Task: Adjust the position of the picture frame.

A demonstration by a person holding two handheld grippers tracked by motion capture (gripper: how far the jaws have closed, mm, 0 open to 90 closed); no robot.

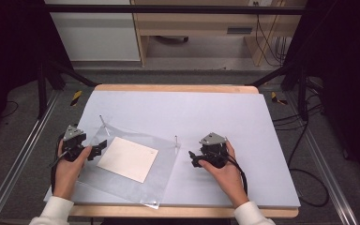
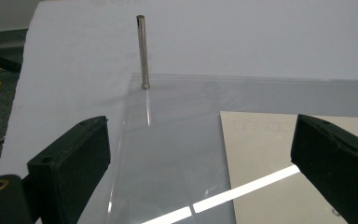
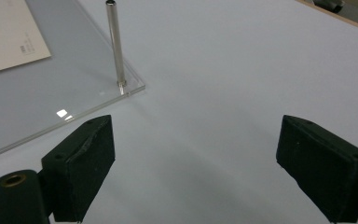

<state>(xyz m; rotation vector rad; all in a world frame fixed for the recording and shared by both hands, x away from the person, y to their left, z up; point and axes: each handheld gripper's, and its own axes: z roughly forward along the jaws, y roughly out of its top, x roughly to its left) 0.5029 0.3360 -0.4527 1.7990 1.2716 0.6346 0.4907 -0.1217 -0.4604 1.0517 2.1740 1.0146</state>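
Currently catalogued: one clear acrylic plate [image 1: 136, 176], lying flat and skewed on the pale blue table cover [image 1: 225, 117], with a cream card [image 1: 127, 158] on its middle. Two upright steel pins stand at its far corners: the left pin [image 1: 103, 121] and the right pin [image 1: 176, 140], probably posts for locating a sheet over the card.

Left gripper [image 1: 98, 149]: jaws apart, nothing between them, poised at the plate's left edge; judged a stance for steadying or lifting that side. Right gripper [image 1: 193, 158]: jaws wide, empty, resting on the cover just beside the plate's right corner, apart from it.

View notes. High view: gives the whole layout, both hands, and the plate's tilt relative to the table. Left gripper view: shows the left pin [image 2: 142, 51] seated at the plate's corner, faint printed boxes on the card [image 2: 279, 163], and a bright light streak across the plate [image 2: 168, 154]. Right gripper view: shows the plate's edge thickness [image 3: 74, 93] and the right pin [image 3: 115, 46] set into its corner.
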